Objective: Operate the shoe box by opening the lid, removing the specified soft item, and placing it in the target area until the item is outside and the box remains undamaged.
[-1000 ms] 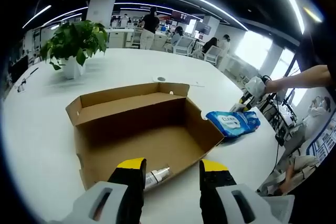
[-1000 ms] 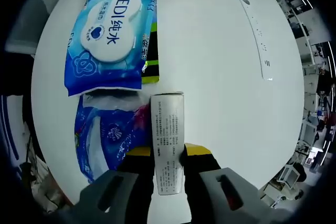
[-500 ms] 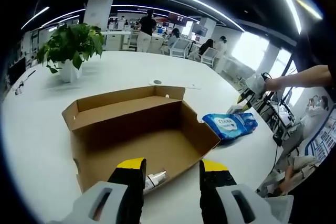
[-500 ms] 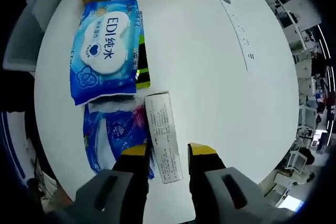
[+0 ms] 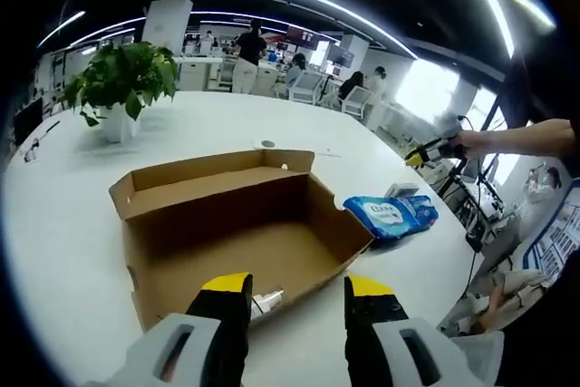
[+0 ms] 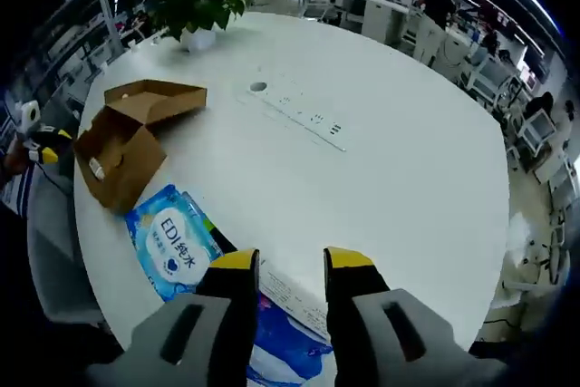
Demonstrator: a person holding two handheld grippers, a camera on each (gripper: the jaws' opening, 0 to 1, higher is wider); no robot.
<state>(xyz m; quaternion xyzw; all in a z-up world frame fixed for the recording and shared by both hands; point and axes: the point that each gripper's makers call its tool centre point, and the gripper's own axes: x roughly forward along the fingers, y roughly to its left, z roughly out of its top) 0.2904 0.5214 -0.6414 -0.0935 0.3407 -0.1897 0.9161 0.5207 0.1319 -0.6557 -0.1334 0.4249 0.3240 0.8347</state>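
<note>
The open cardboard shoe box [image 5: 227, 224] lies on the white table, with a small white tube [image 5: 266, 300] at its near wall. My left gripper [image 5: 297, 292] hovers open just in front of that wall. Right of the box lies a blue wipes pack [image 5: 390, 213], and above it a person's arm holds my right gripper [image 5: 420, 156]. In the right gripper view my right gripper [image 6: 292, 265] is open and empty above a white carton [image 6: 292, 296], the blue wipes pack [image 6: 170, 244] and another blue pack [image 6: 283, 343]. The shoe box [image 6: 122, 151] sits at the left.
A potted plant [image 5: 122, 74] stands at the far left of the table [image 5: 54, 224]. A white power strip [image 6: 299, 117] lies across the table's middle. The left gripper [image 6: 34, 147] shows at the left rim. People and desks fill the background office.
My right gripper let go of the white carton, opened, then lifted and tilted up away from the packs. The left gripper has hardly moved.
</note>
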